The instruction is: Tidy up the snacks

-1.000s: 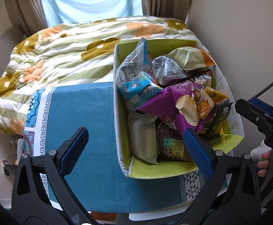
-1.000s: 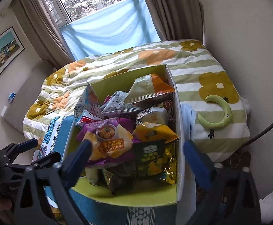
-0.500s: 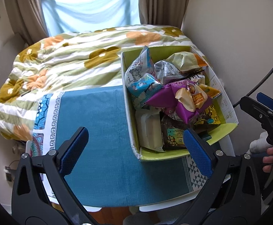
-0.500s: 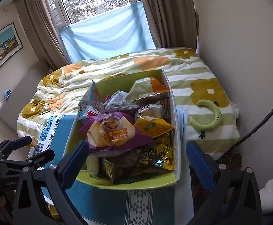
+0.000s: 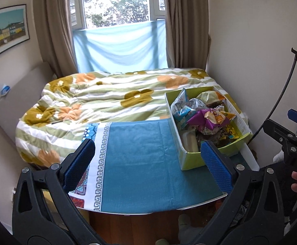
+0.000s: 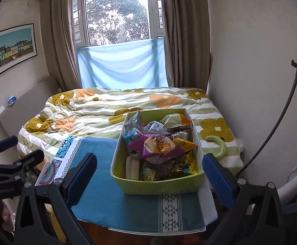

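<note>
Hovering with both tools back from the table: left gripper spread wide and gripping nothing, right gripper likewise gaping, nothing between its pads. Sitting ahead and to the right of the left gripper, almost straight ahead of the right one: the green box, resting on the teal cloth. Lying heaped inside it, the snack packets, purple bag on top, piled loosely rather than sorted. Judging from this alone, fitting either a jumble awaiting sorting or snacks already gathered into one box. Leaving the cloth left of the box bare.
</note>
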